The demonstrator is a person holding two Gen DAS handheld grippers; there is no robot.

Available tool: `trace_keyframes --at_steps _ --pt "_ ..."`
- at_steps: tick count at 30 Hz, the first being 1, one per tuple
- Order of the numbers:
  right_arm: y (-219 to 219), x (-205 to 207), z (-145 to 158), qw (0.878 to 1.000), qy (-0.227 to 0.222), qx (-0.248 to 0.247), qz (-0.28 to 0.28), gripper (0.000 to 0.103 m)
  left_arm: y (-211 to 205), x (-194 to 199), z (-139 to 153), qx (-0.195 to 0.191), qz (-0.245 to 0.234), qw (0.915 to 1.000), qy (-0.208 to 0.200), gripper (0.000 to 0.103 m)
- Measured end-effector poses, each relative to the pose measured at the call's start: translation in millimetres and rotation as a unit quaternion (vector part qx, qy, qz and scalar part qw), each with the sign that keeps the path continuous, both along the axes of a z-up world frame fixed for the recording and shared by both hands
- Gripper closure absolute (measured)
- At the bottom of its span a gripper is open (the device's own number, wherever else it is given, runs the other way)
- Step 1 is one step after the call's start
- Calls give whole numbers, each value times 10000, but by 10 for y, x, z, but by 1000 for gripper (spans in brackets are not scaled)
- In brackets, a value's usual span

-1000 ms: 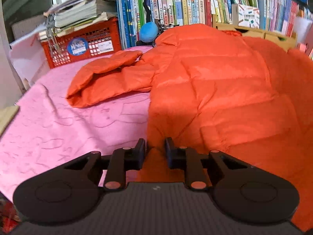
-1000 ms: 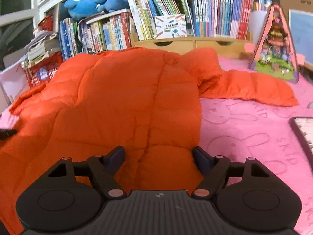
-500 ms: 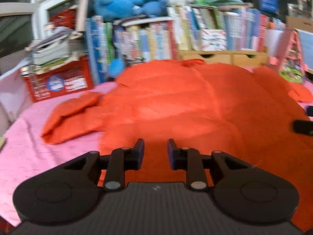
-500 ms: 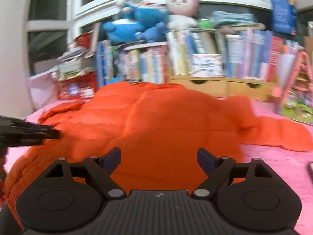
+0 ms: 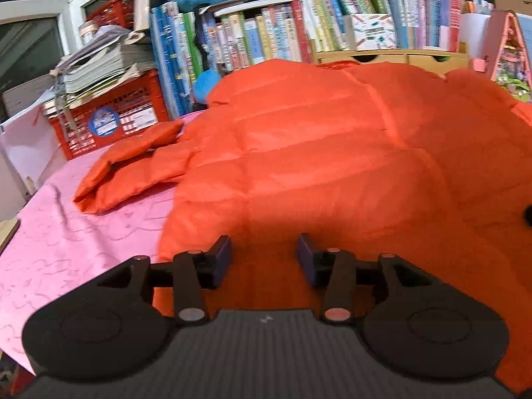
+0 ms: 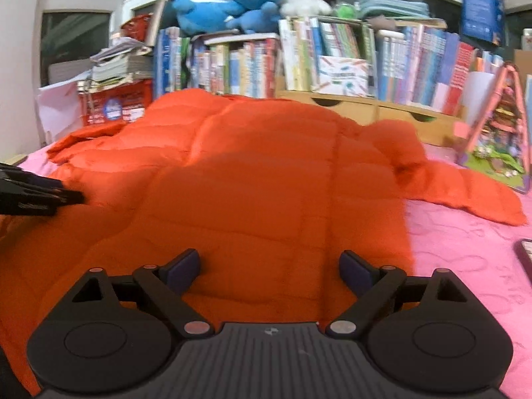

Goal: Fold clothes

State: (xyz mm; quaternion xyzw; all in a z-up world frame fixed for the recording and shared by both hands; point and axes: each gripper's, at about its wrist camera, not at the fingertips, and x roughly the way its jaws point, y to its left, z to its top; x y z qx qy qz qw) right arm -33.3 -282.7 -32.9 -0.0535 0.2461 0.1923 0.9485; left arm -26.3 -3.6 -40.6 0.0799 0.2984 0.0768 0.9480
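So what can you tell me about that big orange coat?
The orange puffer jacket is shiny, puffy and quilted in stitched bands. It lies spread out on the pink blanket, one sleeve bent out to the left, the other stretched right. Both grippers are open above its near edge, gripping nothing.

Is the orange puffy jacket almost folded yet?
Not yet. The orange jacket lies spread on the pink cover, both sleeves out sideways. The left gripper and right gripper are open above it, gripping nothing. Every fold remains.
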Motion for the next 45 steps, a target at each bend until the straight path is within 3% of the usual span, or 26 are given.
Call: trace_keyframes --at_steps 3,7,11,17,20,23,32,34,36,39,41,45 --pt "-82 -2 29 9999 -63 -100 -100 12 44 -5 5 -15 27 10000 22 49" --pt "-117 -30 173 9991 -322 -270 -81 12 42 12 7 -83 16 10000 48 51" --pt "-3 118 425 9984 -504 -58 245 11 32 6 -1 -81 8 10000 32 51" --pt "409 628 694 9949 -392 395 836 6 67 -9 -11 -181 2 9998 -12 51" --pt "651 851 583 9941 -274 357 987 9 110 2 18 -295 -58 9995 35 51" --pt "776 977 311 9956 121 157 919 14 227 38 114 -486 -176 9986 105 49" --pt "950 1025 108 9948 467 -378 828 7 878 720 475 224 75 9990 -370 49" --pt "983 1012 98 9946 455 -468 812 6 968 1005 390 397 -188 9988 -232 47" --pt "1000 1017 92 9944 466 -504 799 5 1087 1296 249 349 -160 9992 74 50" --pt "980 1007 89 9944 483 -519 788 4 1418 1564 170 199 294 9990 274 60" --pt "985 1007 91 9943 493 -538 777 4 1726 1523 221 387 759 9961 241 63" --pt "999 1024 95 9941 523 -552 774 3 2395 1370 325 718 1740 9819 194 65"
